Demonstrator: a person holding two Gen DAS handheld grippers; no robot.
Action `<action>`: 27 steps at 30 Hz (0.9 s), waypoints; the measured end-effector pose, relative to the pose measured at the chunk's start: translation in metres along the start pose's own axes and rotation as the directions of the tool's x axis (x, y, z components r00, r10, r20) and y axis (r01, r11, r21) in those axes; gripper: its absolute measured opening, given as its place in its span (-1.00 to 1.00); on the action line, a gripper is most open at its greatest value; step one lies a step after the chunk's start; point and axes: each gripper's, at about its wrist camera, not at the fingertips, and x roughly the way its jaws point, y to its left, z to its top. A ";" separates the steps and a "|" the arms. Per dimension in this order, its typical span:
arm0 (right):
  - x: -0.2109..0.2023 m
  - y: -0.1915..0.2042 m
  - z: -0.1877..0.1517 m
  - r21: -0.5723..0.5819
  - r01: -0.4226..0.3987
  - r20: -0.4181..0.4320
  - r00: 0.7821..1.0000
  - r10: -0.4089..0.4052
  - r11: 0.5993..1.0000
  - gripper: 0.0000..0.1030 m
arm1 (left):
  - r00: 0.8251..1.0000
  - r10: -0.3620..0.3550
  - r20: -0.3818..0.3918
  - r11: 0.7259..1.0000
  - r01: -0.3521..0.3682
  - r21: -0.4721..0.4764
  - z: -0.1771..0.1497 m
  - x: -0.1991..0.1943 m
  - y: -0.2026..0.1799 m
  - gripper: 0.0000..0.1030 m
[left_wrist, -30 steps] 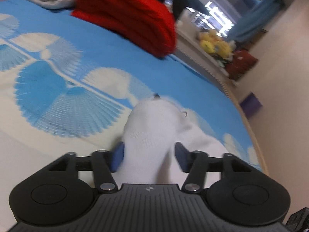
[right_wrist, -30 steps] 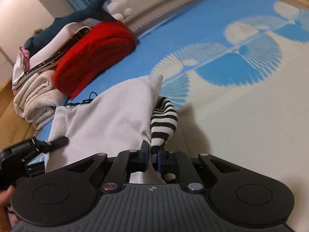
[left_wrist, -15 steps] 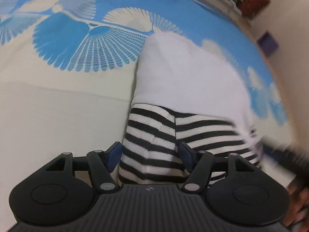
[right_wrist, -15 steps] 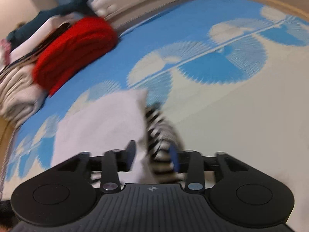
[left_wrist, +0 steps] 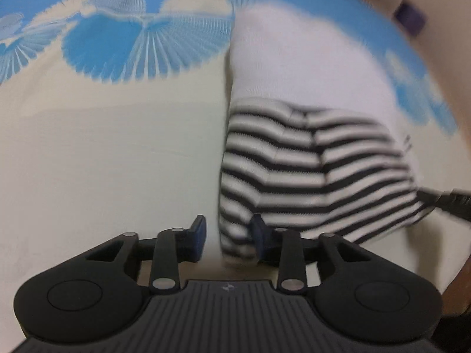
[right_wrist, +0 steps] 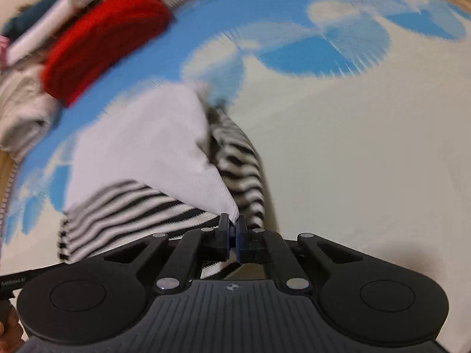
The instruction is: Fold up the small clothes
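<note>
Both sets of jaws have just been closing: the right hand-held gripper (right_wrist: 233, 229) now pinches the white-and-striped knit garment's (right_wrist: 153, 153) near corner on the bed, the left hand-held gripper (left_wrist: 228, 235) straddles its striped edge half spread, so another fold looks imminent.

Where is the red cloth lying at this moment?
In the right wrist view, the red cloth lies at the upper left on the blue sheet, against the pile of pale clothes, beyond the white garment.

A cream bedspread with blue fan prints (right_wrist: 368, 153) carries 1 white-and-striped knit garment (left_wrist: 309, 117); at 10 o'clock, a folded red knit blanket (right_wrist: 100, 38).
</note>
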 end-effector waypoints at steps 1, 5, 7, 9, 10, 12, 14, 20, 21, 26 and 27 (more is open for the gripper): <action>0.006 0.000 -0.002 -0.010 0.017 -0.030 0.999 -0.017 1.000 -0.95 | 1.000 0.009 0.012 1.000 -0.010 0.011 0.000 -0.002 -0.002 -0.15; 0.019 0.010 -0.007 -0.064 0.077 -0.093 0.992 -0.082 0.995 -0.85 | 0.995 0.041 0.090 0.999 -0.041 -0.009 0.001 -0.023 -0.005 -0.11; 0.016 0.013 -0.006 -0.080 0.131 -0.074 0.988 -0.137 0.988 -0.48 | 0.985 0.094 0.145 0.996 -0.093 -0.013 0.000 -0.041 -0.011 0.15; 0.009 0.013 -0.004 -0.079 0.167 -0.042 0.984 -0.170 0.983 -0.13 | 0.965 0.145 0.218 0.988 -0.151 0.012 -0.005 -0.067 -0.024 0.44; 0.001 0.013 -0.003 -0.072 0.179 -0.007 0.984 -0.180 0.981 -0.03 | 0.948 0.156 0.278 0.984 -0.173 0.036 -0.011 -0.084 -0.031 0.60; -0.023 0.021 -0.004 -0.104 0.168 0.094 0.983 -0.159 0.980 0.00 | 0.910 0.170 0.377 0.976 -0.208 0.064 -0.029 -0.120 -0.048 0.75; -0.048 0.035 -0.011 -0.195 0.159 0.189 0.974 -0.122 0.968 0.09 | 0.878 0.171 0.448 0.973 -0.223 0.065 -0.048 -0.146 -0.059 0.81; -0.124 0.052 -0.048 -0.281 0.172 0.389 0.920 -0.052 0.944 0.73 | 0.812 0.170 0.559 0.961 -0.261 0.087 -0.108 -0.192 -0.097 0.81; -0.135 0.052 -0.058 -0.282 0.173 0.413 0.910 -0.043 0.944 0.79 | 0.811 0.163 0.562 0.964 -0.253 0.086 -0.116 -0.193 -0.102 0.81; -0.176 0.048 -0.107 -0.260 0.142 0.454 0.891 -0.008 0.955 0.93 | 0.841 0.140 0.522 0.981 -0.190 0.043 -0.162 -0.179 -0.118 0.81; -0.177 0.048 -0.117 -0.266 0.140 0.448 0.894 -0.007 0.954 0.94 | 0.862 0.151 0.485 0.981 -0.190 0.033 -0.168 -0.171 -0.119 0.81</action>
